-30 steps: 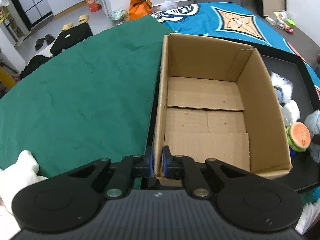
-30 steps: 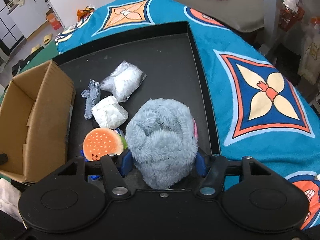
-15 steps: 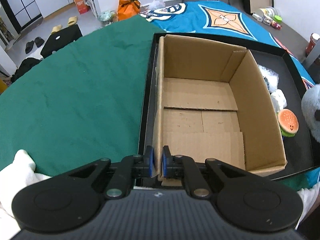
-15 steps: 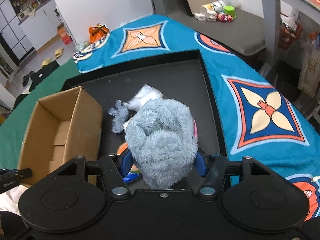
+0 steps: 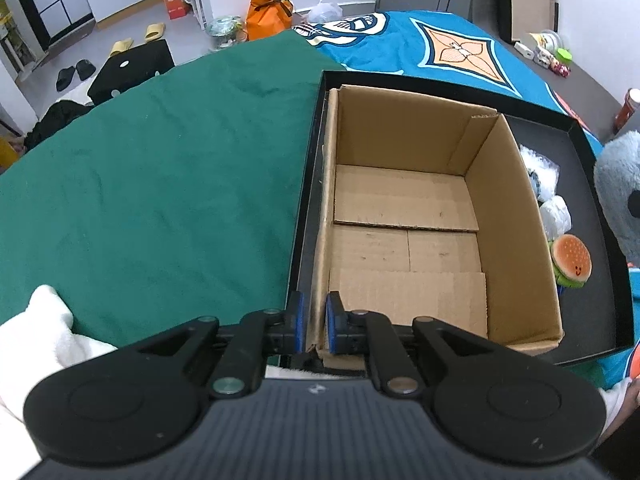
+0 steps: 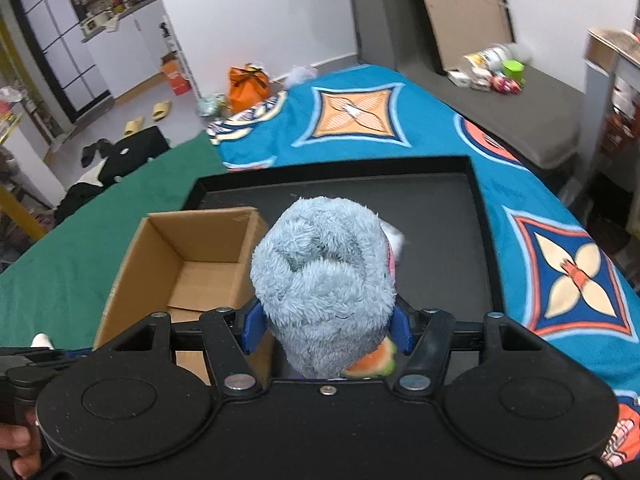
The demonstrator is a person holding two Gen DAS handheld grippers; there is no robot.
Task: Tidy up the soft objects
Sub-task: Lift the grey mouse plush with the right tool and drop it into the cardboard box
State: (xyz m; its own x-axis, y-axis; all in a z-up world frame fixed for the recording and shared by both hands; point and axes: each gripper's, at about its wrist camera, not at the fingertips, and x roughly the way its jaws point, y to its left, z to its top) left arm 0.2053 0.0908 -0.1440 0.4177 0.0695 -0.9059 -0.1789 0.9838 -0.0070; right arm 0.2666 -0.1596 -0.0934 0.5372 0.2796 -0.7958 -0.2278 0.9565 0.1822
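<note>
Nearest to me, the left hand-held gripper [image 5: 314, 330] is pinched onto the near wall of the open cardboard box [image 5: 404, 216], one blue pad [image 5: 297, 322] outside the wall and the other inside. The right hand-held gripper [image 6: 326, 330] is clamped on a fluffy blue plush toy [image 6: 324, 280], squeezing it from both sides and carrying it above the black tray [image 6: 486, 240], just beside the box's right wall.

The box sits in the left part of that tray, with only cardboard flaps showing inside. To the right of it, on the tray floor, a burger plush [image 5: 570, 260] lies nearest, then a white wrapped bundle [image 5: 556, 216], then a clear plastic bag [image 5: 542, 168] further back.

Beyond the tray, a green cloth [image 5: 160, 184] covers the left of the tabletop and a blue patterned blanket [image 6: 360, 120] the right. An orange bag [image 5: 269, 14] stands on the floor at the back.
</note>
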